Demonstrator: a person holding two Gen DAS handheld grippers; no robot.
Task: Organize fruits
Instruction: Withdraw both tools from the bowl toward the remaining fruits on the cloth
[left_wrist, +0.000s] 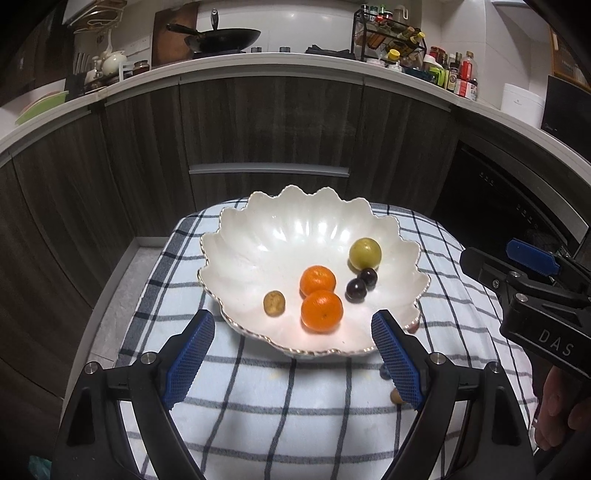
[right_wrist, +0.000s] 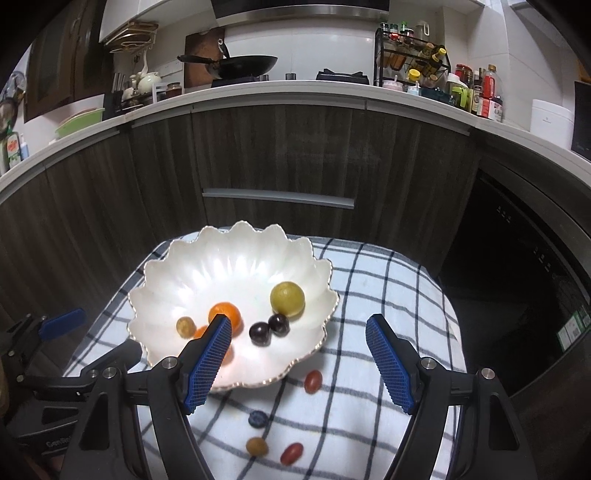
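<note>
A white scalloped bowl (left_wrist: 280, 236) (right_wrist: 207, 273) stands on a checked cloth. It holds two oranges (left_wrist: 317, 279), a green plum (left_wrist: 365, 253) (right_wrist: 287, 298), two dark cherries (left_wrist: 356, 290) (right_wrist: 259, 333) and a small brown fruit (left_wrist: 274, 303). On the cloth in front of the bowl lie two red cherry tomatoes (right_wrist: 313, 381), a blueberry (right_wrist: 258, 419) and another brown fruit (right_wrist: 256, 446). My left gripper (left_wrist: 293, 319) hovers open at the bowl's near rim, holding nothing. My right gripper (right_wrist: 298, 325) is open and empty above the bowl's right edge and the loose fruit.
The checked cloth (right_wrist: 388, 295) covers a small raised surface whose edges drop off on all sides. Dark wood cabinets (left_wrist: 273, 122) stand behind it, under a cluttered counter with a wok (left_wrist: 221, 37). A dark appliance front (right_wrist: 524, 280) is at the right.
</note>
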